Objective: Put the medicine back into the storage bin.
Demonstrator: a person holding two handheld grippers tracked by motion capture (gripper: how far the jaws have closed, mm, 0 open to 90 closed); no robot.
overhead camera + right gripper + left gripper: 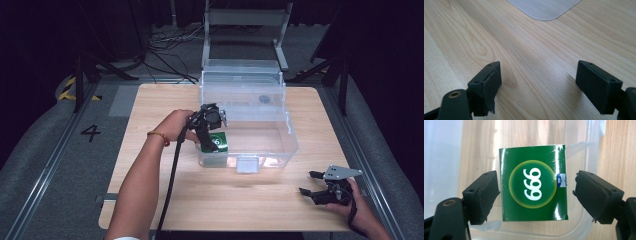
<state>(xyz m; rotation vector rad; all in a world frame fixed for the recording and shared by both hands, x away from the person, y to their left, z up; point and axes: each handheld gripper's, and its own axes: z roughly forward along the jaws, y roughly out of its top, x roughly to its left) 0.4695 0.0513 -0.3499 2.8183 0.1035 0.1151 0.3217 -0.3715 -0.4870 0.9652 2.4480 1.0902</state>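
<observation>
A green carton [219,142] with a white "999" in a yellow ring lies in the near left corner of a clear plastic bin [291,136]. My left gripper [208,145] reaches down into that corner. In the left gripper view the carton [534,187] lies between the two black jaws; the left pad [486,195] stands at its edge and the right pad [591,195] stays a small gap away. That gripper [536,193] is open. My right gripper [306,182] rests low over the table's near right part, open, with bare wood between its jaws [537,85].
The bin stands mid-table on the wooden table [150,200], its clear lid [242,70] raised at the back. A pale rounded bin corner [544,7] lies ahead of the right gripper. The left gripper's cable [172,175] trails toward the near edge.
</observation>
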